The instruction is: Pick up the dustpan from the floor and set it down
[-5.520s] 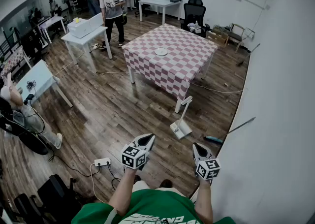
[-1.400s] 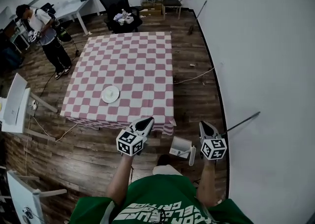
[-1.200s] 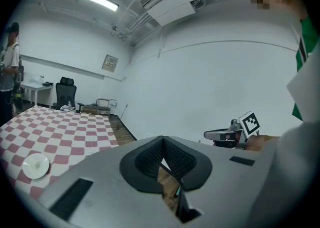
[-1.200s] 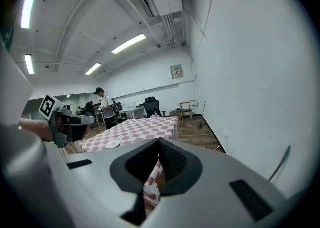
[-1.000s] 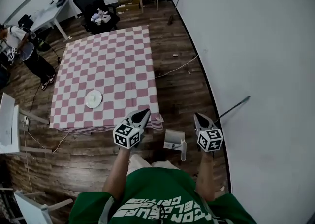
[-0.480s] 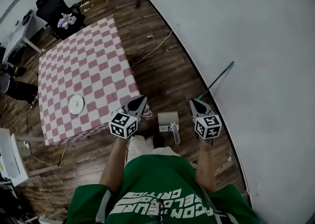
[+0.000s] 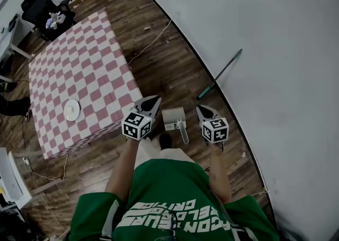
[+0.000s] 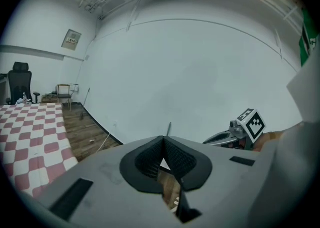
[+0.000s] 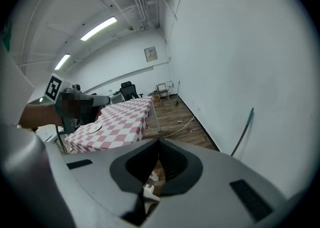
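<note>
Nearest to the camera is the person's green shirt [image 7: 169, 203], and from it both forearms reach forward and slightly down, almost parallel, each hand holding one gripper. The left gripper [image 7: 152, 101] has its marker cube turned up toward the head camera, and it points forward and a little to the right. Its fingers are closed on each other with nothing between them; only wooden floor shows under them in the left gripper view. The right gripper [image 7: 203, 110] is held at a similar height and points forward with a slight lean to the left. Its fingers are closed together too, and they hold nothing. Between the two grippers the white dustpan [image 7: 173, 117] lies on the wooden floor [image 7: 175, 60], just ahead of a dark shoe [image 7: 165, 140]. Its handle points back toward the person, and neither gripper grips it. Farther to the left stands a surface [image 7: 79, 70] covered with a red-and-white checked cloth, with a white plate [image 7: 71, 110] on it. To the right, a long stick with a green end [image 7: 219, 76] leans against the white wall [image 7: 265, 38]. A thin cable [image 7: 153, 41] runs over the floor beyond, and a black chair [image 7: 37, 7] stands at the far end.
</note>
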`<state>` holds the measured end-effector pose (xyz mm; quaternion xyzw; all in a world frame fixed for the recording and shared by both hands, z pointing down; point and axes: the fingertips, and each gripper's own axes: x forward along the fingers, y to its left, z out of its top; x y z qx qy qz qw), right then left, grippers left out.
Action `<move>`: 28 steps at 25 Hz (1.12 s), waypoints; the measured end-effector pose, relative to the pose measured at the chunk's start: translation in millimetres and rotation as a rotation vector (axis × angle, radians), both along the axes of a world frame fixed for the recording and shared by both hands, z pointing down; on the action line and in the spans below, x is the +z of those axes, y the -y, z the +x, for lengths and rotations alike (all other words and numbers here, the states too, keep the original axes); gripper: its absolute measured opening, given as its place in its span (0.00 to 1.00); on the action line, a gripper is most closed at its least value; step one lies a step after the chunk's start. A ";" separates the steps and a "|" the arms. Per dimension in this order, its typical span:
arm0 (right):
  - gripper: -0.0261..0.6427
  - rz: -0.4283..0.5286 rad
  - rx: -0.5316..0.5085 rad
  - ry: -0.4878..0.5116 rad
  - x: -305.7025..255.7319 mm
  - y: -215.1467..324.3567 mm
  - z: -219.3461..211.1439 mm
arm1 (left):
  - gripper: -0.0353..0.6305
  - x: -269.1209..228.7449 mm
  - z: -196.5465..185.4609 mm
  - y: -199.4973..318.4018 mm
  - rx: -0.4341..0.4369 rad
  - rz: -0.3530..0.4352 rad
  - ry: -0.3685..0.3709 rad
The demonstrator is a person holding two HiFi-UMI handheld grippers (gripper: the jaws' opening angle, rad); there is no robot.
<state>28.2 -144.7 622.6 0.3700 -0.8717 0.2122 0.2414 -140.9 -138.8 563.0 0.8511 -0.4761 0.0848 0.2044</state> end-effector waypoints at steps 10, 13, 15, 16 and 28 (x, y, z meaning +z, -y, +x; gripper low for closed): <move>0.05 -0.172 -0.027 -0.070 64.2 -29.6 -9.0 | 0.06 49.8 17.8 -1.2 0.030 -0.086 -0.002; 0.06 -0.210 -0.040 -0.080 81.2 -37.9 -17.9 | 0.06 68.4 21.9 -5.7 0.041 -0.117 0.000; 0.06 -0.229 -0.041 -0.093 90.8 -42.5 -22.8 | 0.06 78.4 24.5 -9.4 0.046 -0.134 0.000; 0.11 -0.237 -0.042 -0.105 96.0 -44.4 -25.2 | 0.06 82.5 25.0 -10.9 0.046 -0.140 -0.002; 0.40 -0.426 -0.085 -0.359 174.1 -65.9 -44.9 | 0.06 113.9 20.5 -33.0 0.040 -0.210 -0.023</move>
